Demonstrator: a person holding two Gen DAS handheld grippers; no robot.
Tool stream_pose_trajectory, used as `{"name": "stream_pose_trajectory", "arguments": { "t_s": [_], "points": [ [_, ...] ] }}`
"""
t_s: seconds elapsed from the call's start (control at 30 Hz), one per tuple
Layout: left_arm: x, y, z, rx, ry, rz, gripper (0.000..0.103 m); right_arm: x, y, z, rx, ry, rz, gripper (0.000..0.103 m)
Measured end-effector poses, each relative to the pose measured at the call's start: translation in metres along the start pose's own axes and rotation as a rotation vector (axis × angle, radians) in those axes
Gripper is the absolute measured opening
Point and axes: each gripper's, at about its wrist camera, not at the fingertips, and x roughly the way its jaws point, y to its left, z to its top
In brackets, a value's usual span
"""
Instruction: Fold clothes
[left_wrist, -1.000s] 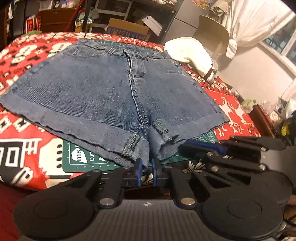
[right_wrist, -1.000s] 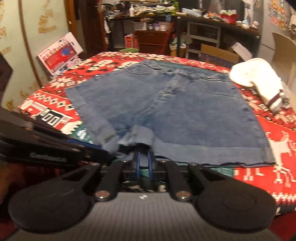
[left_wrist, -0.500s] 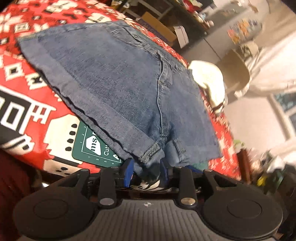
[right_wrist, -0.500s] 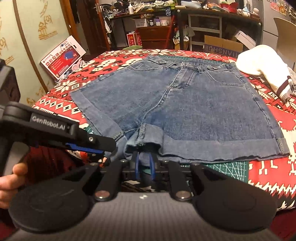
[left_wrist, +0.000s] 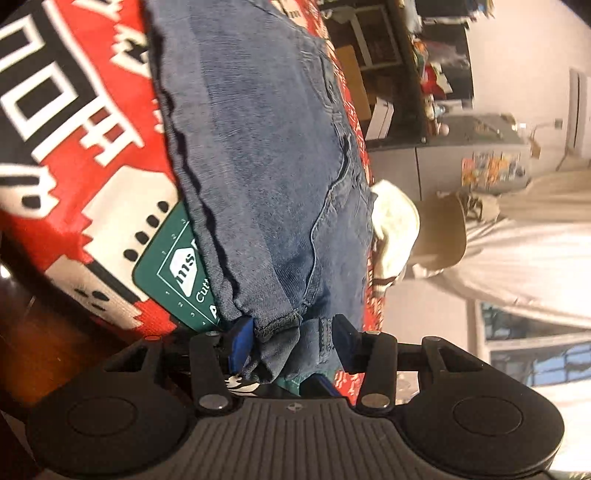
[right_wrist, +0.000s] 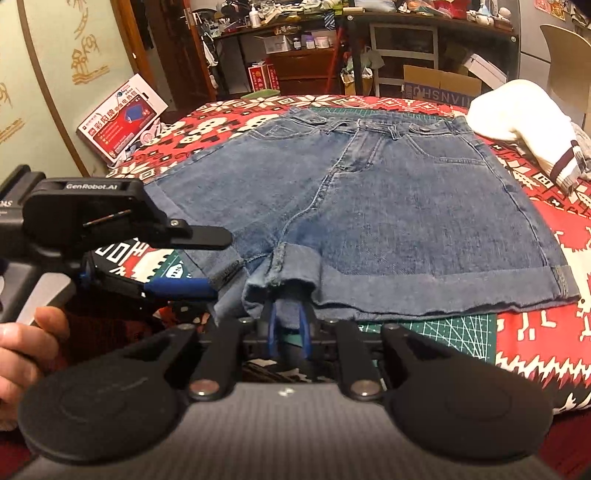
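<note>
Left tool (left_wrist: 291, 341) rolled sideways, fingers apart, straddling shorts (right_wrist: 369, 206) cuff near crotch, not pinching. Right tool (right_wrist: 289, 326) level, low at near edge, fingers clamped on other leg's cuff. Shorts lie flat on red patterned cloth (right_wrist: 546, 314) over bench, waistband far side, green mat (right_wrist: 443, 332) beneath hem.

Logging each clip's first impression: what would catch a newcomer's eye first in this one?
The blue denim shorts spread flat across the red patterned blanket fill the middle of the right wrist view. At their near hem, by the crotch, the right gripper pinches a cuff, while the left gripper, turned on its side, has its fingers apart around the other cuff. A cream garment lies to the right of the waistband.
</note>
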Motion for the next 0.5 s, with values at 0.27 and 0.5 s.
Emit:
{"name": "stream_pose_trajectory", "arguments": {
  "t_s": [0.27, 0.5],
  "points": [
    [-0.013, -0.008, -0.001, 0.019, -0.046, -0.059, 0.045, 0.002, 0.002, 0.000, -0.004, 0.006, -0.006, 0.018],
    [0.001, -0.008, 0.000, 0.031, -0.038, 0.026, 0.041, 0.005, -0.002, -0.001, 0.013, 0.014, -0.025, 0.023]
  ]
}}
